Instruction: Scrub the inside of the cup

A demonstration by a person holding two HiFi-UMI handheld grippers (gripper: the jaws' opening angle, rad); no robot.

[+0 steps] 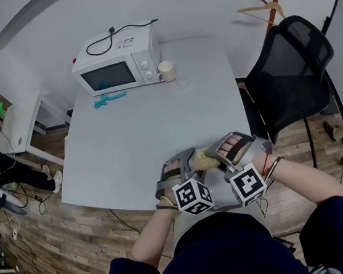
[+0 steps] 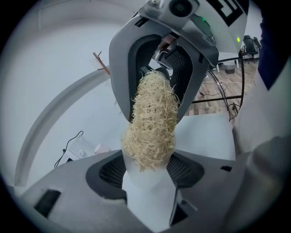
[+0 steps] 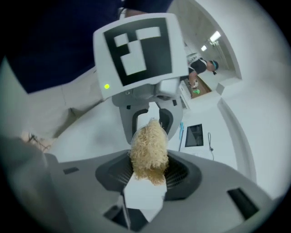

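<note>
Back on the table point(image 1: 135, 144), a microwave point(image 1: 116, 65) stands with a mug point(image 1: 166, 71) just to its right, both well apart from the work. At the near edge, the left gripper point(image 2: 148, 170) has its jaws set wide and closed on what looks like a small white cup point(image 2: 146, 181), one pad against each side wall and the mouth turned toward the other tool. A pale, stringy scrubber point(image 2: 152, 123) reaches across into that mouth, its tip inside. The right gripper point(image 3: 149, 166) has its jaws pinched on the scrubber's back end. A black chair point(image 1: 290, 69) stands off to the right. The cup seems light and smooth-walled, likely to twist or slip if the scrubbing pushes hard, and it may dent under a hard squeeze. The hold therefore belongs on the walls below the rim, firm but not crushing, with the mouth left free. The scrubber looks soft and springy, so it should bend against the inner wall rather than scratch it, and it is best held at its rear.
</note>
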